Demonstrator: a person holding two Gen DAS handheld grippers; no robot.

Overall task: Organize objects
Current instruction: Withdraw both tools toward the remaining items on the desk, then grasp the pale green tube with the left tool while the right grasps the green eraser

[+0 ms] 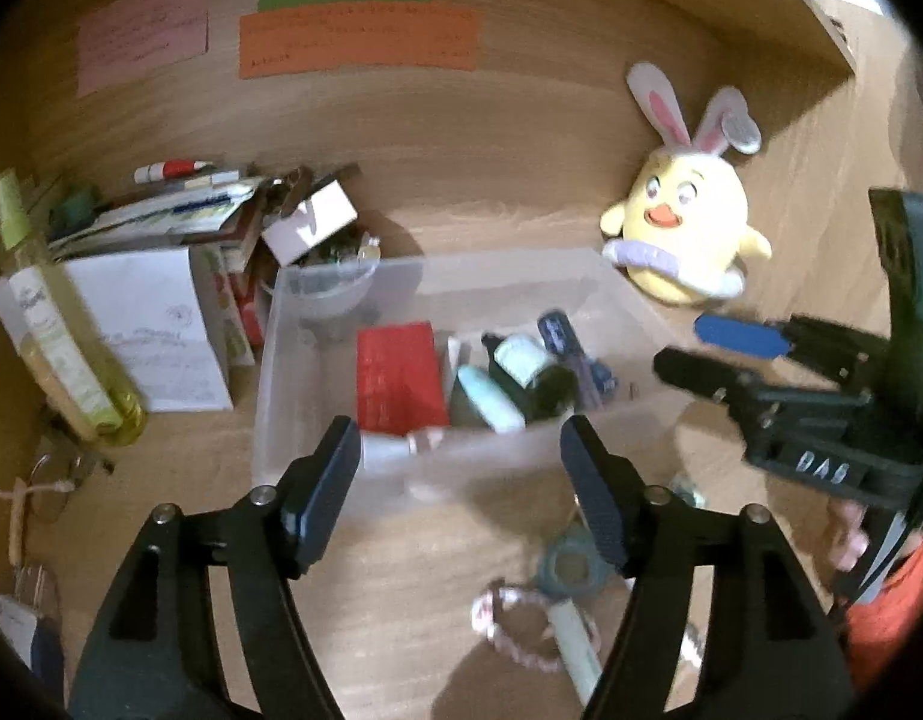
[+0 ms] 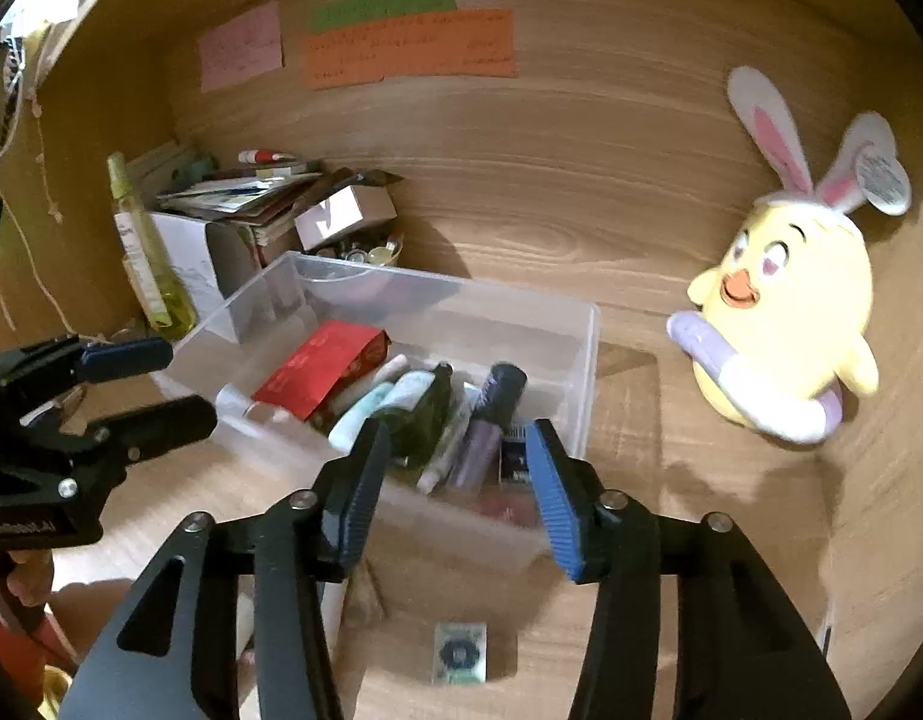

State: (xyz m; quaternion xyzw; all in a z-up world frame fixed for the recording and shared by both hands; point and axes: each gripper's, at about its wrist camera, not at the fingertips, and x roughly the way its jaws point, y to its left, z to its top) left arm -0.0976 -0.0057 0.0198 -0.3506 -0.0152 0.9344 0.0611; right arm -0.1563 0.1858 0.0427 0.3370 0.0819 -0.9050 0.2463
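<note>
We hover both grippers, left (image 1: 461,474) and right (image 2: 455,480), jaws apart and empty, at the clear bin (image 2: 587,360) holding a red box (image 2: 323,369) and bottles; plush chick (image 2: 785,324) sits right, papers (image 1: 155,324) left

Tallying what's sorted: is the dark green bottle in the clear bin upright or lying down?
Lying down: the dark green bottle rests on its side among tubes inside the clear bin.
</note>
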